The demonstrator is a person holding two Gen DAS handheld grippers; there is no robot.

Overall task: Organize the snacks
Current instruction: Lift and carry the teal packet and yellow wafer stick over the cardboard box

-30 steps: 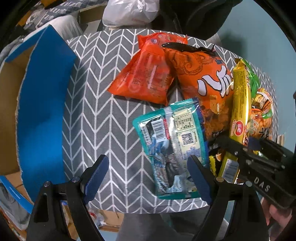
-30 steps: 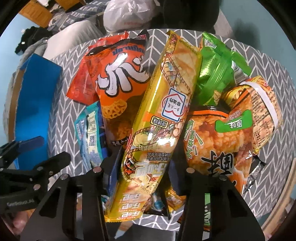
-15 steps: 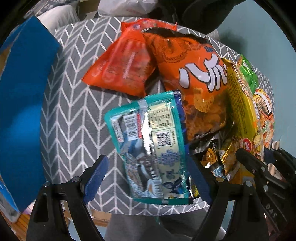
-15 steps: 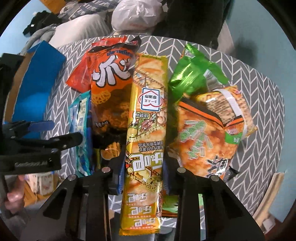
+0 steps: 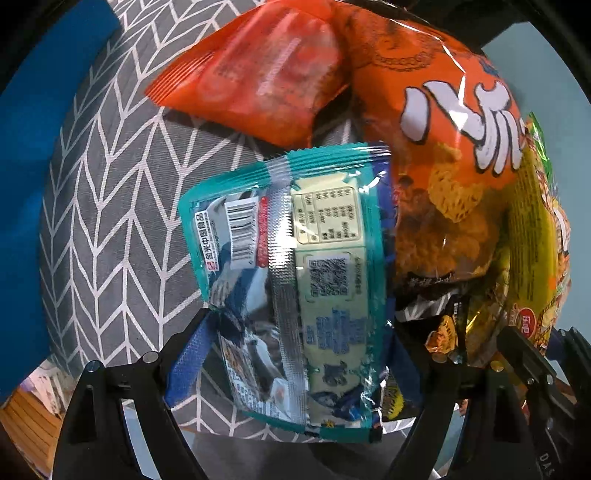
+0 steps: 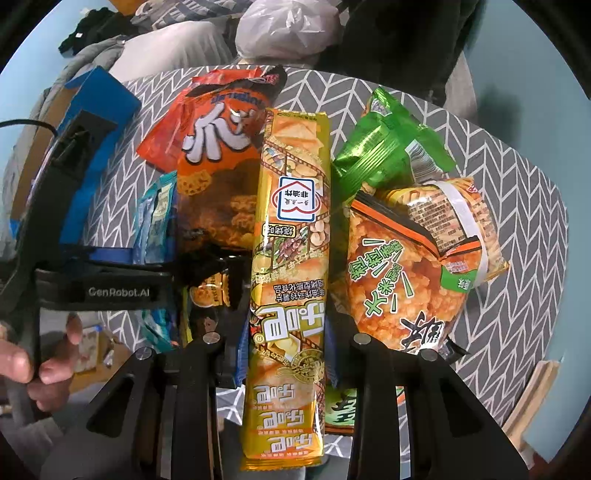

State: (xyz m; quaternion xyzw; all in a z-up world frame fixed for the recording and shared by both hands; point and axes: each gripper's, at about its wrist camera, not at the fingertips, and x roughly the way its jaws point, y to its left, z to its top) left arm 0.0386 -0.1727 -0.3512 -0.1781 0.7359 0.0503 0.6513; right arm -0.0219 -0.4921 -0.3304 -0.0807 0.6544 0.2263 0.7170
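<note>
In the left wrist view my left gripper has its blue pads on both sides of a teal snack packet lying back side up on the grey chevron cloth; the jaws touch its edges. In the right wrist view my right gripper is shut on a long yellow snack pack, which runs lengthwise between the fingers. A big orange puff bag lies to its left; it also shows in the left wrist view. A green bag and an orange rice-cracker bag lie to its right.
A red-orange pouch lies behind the teal packet. A blue-lined cardboard box stands at the left edge of the cloth; its blue wall also shows in the left wrist view. A white plastic bag sits beyond the table.
My left gripper moved forward and closed in around the teal packet. My right gripper closed on the yellow pack and drew it back, now straight between the fingers.
</note>
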